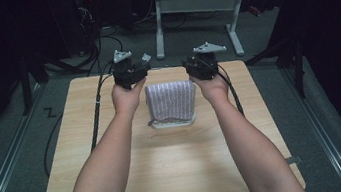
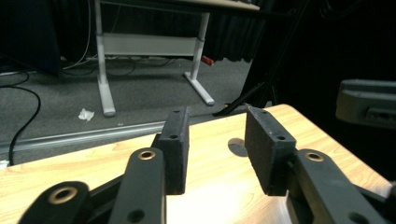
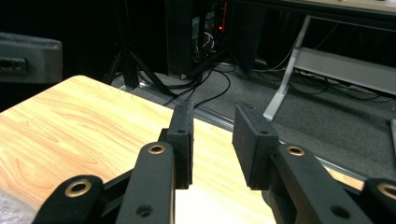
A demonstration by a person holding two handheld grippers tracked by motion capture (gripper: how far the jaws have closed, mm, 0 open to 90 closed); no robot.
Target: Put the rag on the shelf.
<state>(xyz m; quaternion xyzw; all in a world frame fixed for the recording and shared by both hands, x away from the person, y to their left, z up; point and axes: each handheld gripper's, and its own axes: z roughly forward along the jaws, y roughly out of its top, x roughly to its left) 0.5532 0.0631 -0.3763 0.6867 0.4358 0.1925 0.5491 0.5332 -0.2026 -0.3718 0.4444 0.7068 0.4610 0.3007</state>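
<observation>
A folded grey towel (image 1: 171,102) lies mid-counter (image 1: 169,172), its long axis running twelve to six. The left gripper (image 2: 217,151) sits at its ten o'clock and the right gripper (image 3: 212,144) at its two o'clock, about equally near. Both sets of fingers stand parted and empty, pointing past its far edge.

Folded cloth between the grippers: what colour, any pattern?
Pale lilac-grey cloth with fine ribbed stripes; clearest in the high view.
</observation>
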